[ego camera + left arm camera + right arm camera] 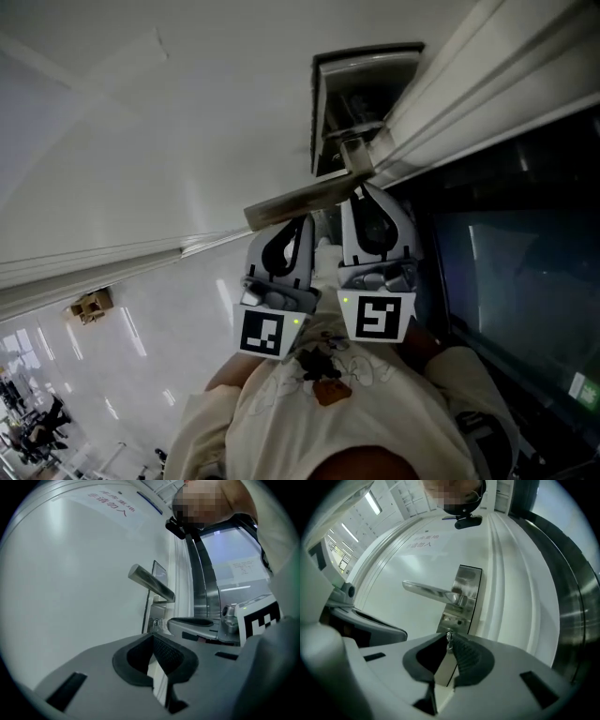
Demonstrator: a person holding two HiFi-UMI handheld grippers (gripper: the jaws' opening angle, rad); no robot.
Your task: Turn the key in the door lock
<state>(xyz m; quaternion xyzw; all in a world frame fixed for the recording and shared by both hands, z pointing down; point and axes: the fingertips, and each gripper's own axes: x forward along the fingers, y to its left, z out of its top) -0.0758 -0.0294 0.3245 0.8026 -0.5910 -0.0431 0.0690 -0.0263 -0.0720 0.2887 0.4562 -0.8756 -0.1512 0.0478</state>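
Note:
A steel lock plate [465, 595] with a lever handle [429, 591] sits on the white door [393, 564]. Just below the handle a small metal key [449, 640] sticks out of the lock. My right gripper [449, 637] points level at the plate, its ribbed pads closed on the key at their tips. In the head view the right gripper [362, 193] reaches under the lever handle [300, 202]. My left gripper [304, 223] hangs beside it on the left, short of the plate. Its pads meet at the tips with nothing between them in the left gripper view [152, 636].
A white moulded door frame [487, 75] runs beside the lock, with a dark glass panel [511, 262] beyond it. A paper notice [111, 506] is stuck high on the door. The person's body fills the bottom of the head view, over a glossy floor [94, 375].

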